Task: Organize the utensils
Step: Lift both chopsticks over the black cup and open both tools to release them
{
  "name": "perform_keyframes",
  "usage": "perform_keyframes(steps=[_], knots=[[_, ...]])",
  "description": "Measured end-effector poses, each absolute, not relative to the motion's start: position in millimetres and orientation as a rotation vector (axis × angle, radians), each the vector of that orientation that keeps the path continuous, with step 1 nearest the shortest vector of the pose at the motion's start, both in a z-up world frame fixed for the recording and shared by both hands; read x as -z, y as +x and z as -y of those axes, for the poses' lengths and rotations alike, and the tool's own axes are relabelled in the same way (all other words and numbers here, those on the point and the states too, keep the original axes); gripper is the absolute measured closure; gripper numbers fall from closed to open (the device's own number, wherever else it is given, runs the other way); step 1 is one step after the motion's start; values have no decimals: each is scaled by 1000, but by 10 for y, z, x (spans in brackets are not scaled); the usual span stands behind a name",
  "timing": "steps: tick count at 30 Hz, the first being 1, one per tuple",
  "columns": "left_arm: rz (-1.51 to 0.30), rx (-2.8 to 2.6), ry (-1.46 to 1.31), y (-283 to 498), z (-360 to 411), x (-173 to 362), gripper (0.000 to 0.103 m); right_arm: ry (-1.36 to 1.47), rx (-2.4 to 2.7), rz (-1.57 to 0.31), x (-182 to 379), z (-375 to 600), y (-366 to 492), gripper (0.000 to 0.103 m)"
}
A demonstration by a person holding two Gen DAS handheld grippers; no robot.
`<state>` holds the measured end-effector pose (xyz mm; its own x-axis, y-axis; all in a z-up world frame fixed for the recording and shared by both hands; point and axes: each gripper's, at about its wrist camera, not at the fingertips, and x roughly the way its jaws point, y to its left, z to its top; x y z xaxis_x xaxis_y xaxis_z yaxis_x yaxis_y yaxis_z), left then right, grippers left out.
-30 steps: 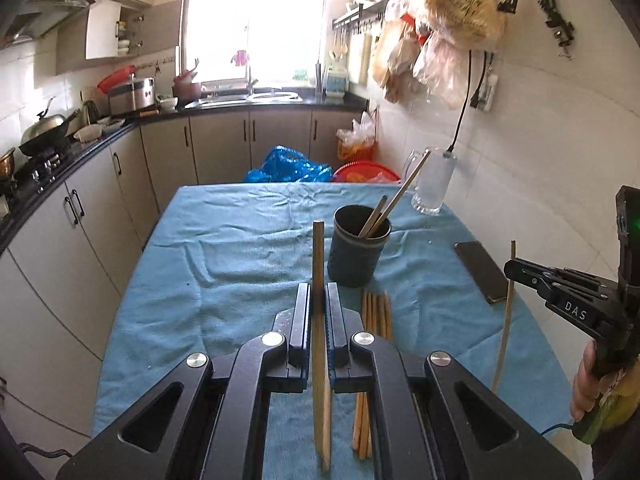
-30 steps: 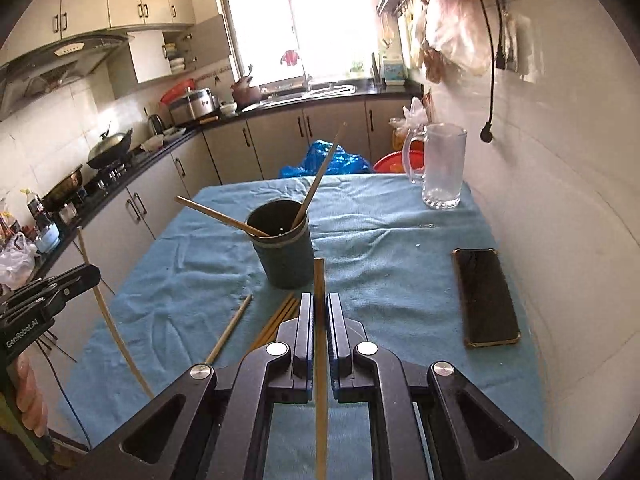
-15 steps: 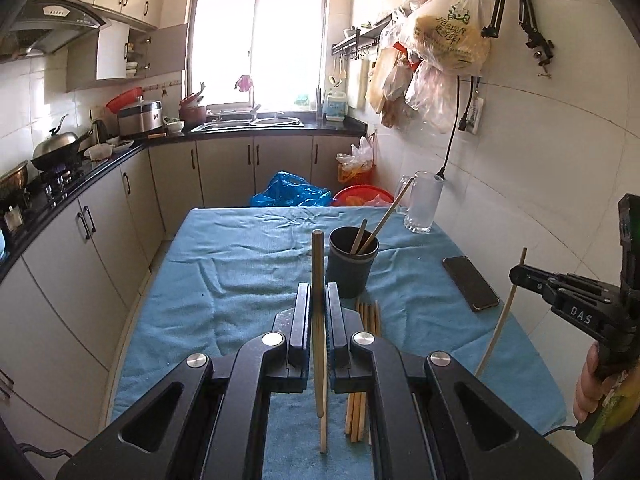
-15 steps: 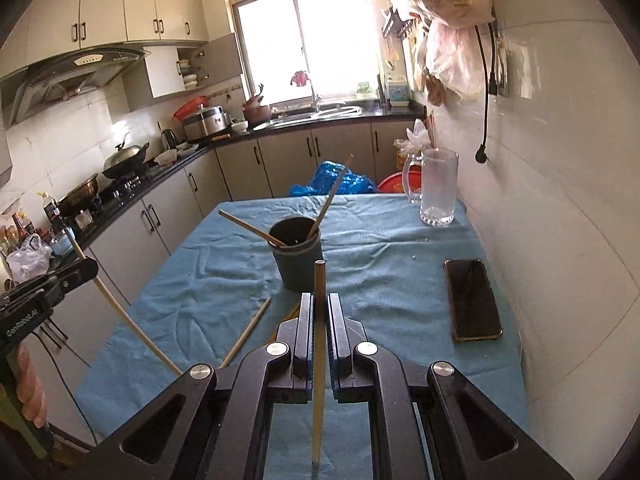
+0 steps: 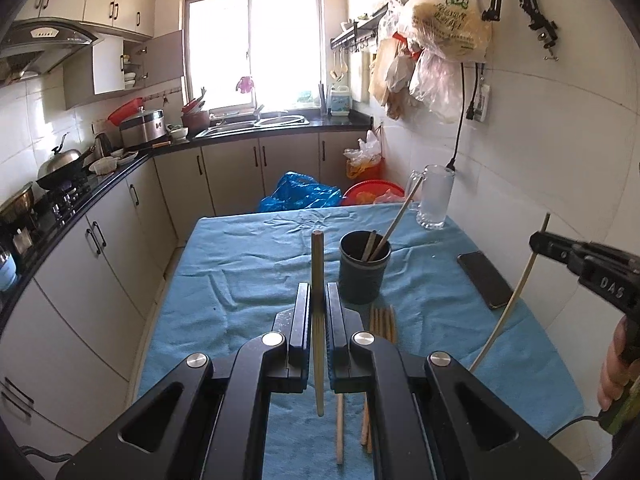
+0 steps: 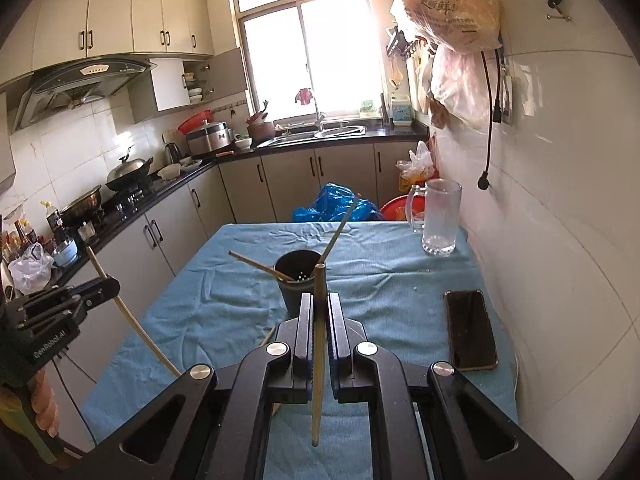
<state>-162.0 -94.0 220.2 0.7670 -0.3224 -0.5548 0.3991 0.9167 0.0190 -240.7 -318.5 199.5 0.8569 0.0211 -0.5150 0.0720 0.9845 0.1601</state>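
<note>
Jaws of left gripper (image 5: pixel 319 300) narrow, clamped on one wooden chopstick (image 5: pixel 318 320) standing near upright between the pads, tip above the fingers, lower end hanging free over the blue table cloth (image 5: pixel 248 276). Jaws of right gripper (image 6: pixel 319 312) likewise narrow, pinching a second chopstick (image 6: pixel 319 344), upright, slightly tilted.

Writing: "DAS" on right gripper body in left wrist view (image 5: pixel 612 292); "GenRobot.AI" on left gripper body in right wrist view (image 6: pixel 50 346). Hanging plastic bag (image 6: pixel 452 8) on wall w/ Chinese print, not fully legible.

Dark utensil cup (image 5: pixel 364 268) on cloth, just ahead and right of left jaws; directly ahead of right jaws in right wrist view, held stick's tip overlapping cup rim in the frame. Two chopsticks in cup (image 6: pixel 340 232), leaning out in different directions. Loose chopsticks (image 5: pixel 382 320) flat on cloth just in front of cup, beside left jaws, partly hidden under gripper. Both held sticks clear of cup, above table.

Also: black phone (image 6: pixel 470 330) on cloth near wall, well right of cup; glass mug (image 6: pixel 440 216) at far right corner of table.
</note>
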Motion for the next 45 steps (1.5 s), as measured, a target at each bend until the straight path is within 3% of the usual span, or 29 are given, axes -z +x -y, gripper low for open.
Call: perform_keyframes(steps=[15,33,38,45], knots=[[-588,384,178,-1216,1000,-2312,97,191,22,-519,-2173,3243,-1996,97],[-514,508,-54,-76,1308,-3186,97,357,54,-354,-2724,3661,-1252,96],[-539,533,-50,249,1577,-3084,97,381,70,-353,-2604,3691,-952,96],[-662,552,12,641,1929,-2533,97,402,85,-431,-2231,3734,-589,96]])
